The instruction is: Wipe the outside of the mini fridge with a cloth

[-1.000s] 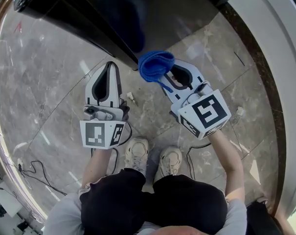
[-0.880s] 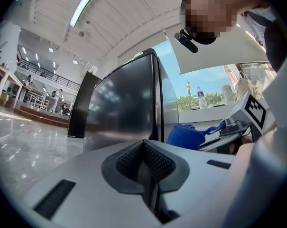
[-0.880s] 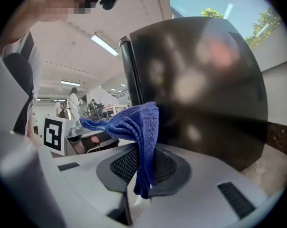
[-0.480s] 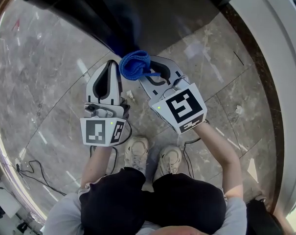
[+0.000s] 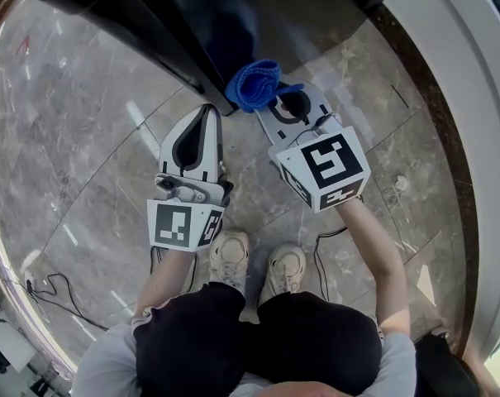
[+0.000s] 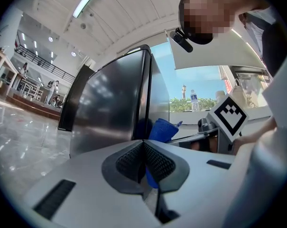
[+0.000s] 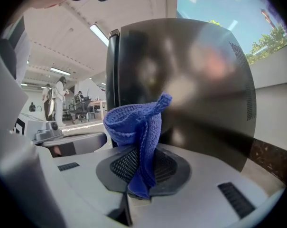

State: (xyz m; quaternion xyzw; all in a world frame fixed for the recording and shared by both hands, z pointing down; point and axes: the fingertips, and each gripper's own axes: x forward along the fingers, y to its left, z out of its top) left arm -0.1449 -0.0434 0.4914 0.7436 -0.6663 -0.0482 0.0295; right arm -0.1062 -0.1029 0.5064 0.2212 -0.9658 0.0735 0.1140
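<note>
The right gripper is clamped on a blue cloth. The cloth's lower end is pinched between the dark pads, and the rest stands up past the jaw tips in a loose fold with one corner curling to the right. Just beyond it rises the fridge, dark and glossy. The cloth sits at the fridge's near corner, low on the side that faces the right gripper. Whether it touches the surface cannot be told.

The left gripper has its jaws together with nothing held. It points at the same near corner from the other side, its tip just beside the fridge's front edge and near the cloth.

Both grippers hang over a grey marble floor. The person's shoes stand below them, and cables lie at the left.
</note>
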